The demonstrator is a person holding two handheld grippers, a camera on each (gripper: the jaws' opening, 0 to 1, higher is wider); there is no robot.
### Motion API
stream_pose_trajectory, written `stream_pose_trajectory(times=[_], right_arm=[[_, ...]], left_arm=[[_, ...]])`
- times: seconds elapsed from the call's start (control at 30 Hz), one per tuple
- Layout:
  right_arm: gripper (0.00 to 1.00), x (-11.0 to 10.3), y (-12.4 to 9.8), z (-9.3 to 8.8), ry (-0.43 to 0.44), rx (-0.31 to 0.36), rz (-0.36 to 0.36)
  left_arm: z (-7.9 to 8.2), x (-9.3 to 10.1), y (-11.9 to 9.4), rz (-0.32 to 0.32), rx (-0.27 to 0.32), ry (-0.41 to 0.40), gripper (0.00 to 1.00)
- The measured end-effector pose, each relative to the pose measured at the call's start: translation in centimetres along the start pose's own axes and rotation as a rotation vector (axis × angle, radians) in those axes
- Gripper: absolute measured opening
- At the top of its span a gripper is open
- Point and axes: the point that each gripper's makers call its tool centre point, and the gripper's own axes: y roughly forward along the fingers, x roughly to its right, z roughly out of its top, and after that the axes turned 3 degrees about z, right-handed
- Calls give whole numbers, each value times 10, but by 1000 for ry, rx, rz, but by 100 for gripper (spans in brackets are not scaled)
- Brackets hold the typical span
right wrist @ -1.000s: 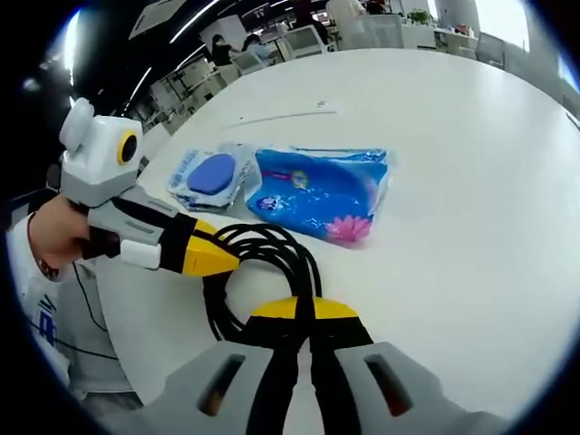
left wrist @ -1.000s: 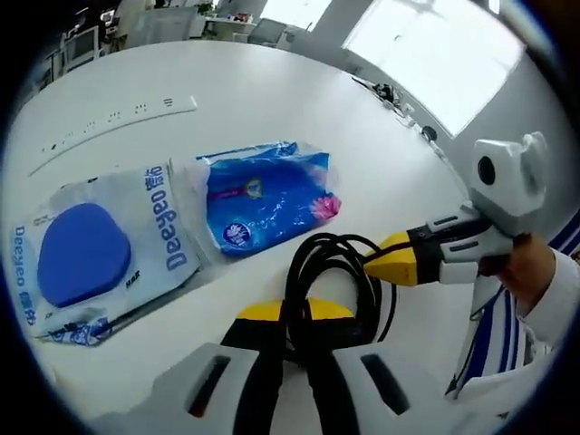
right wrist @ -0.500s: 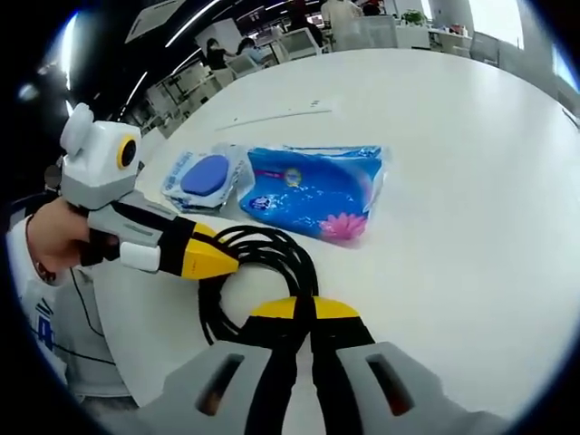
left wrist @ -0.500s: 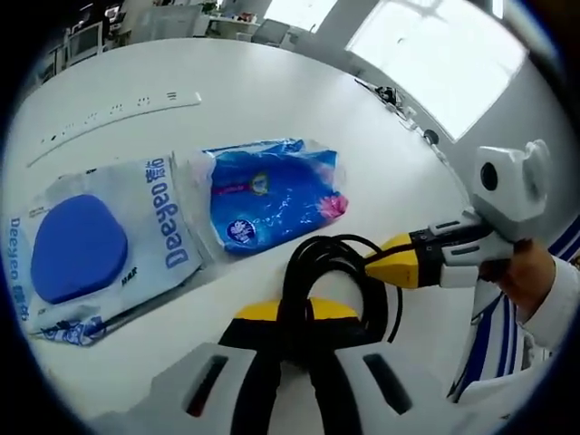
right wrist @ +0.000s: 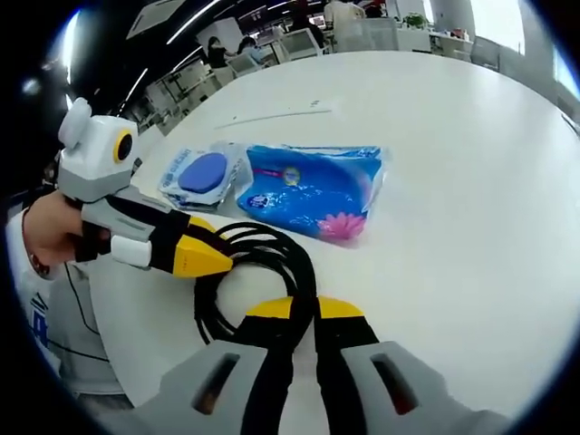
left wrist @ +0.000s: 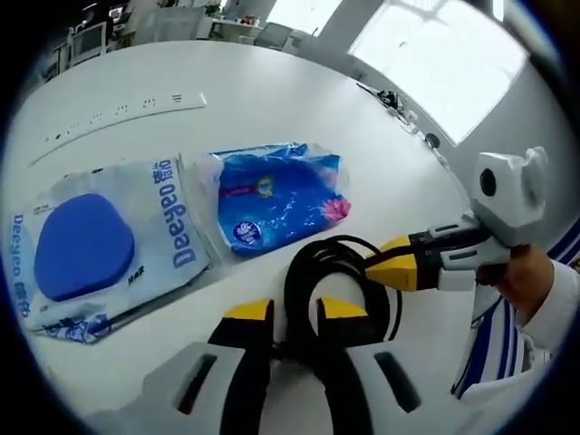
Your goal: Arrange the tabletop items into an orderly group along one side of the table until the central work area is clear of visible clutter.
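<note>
- Left gripper view, far left: long white power strip lies on round white table, well apart from the rest.
- Near left: clear wipes pack w/ blue oval lid, flat on table.
- Just right of it, edges touching: blue plastic tissue pack w/ pink flower print, also flat.
- Near centre: coiled black cable on table, near side of tissue pack.
- Left gripper: yellow-tipped jaws parted w/ a clear gap, one on each side of the coil's near strands; not pinching.
- Right: right gripper comes in from right, held by a hand; tip at coil's right edge.
- Right gripper view: left gripper enters from left, tip at the coil.
- Right gripper: jaws narrow, closed on cable strands at coil's near side.
- Wipes pack & tissue pack lie beyond coil, side by side.
</note>
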Motion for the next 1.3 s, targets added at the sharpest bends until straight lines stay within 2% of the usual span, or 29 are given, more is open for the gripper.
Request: stream_pose_trajectory(times=[0.47, 0.73, 1.13, 1.3], right_arm=[[22, 8, -4, 6, -8, 19, -18], [30, 2, -9, 10, -32, 30, -11], [43, -13, -30, 16, -52, 76, -12], [44, -14, -31, 17, -57, 85, -16]], left_arm=[[0, 0, -10, -5, 21, 48, 31], [1, -1, -18, -9, 30, 87, 38], [6, 0, -33, -30, 67, 112, 46], [1, -2, -37, -25, 54, 152, 49]])
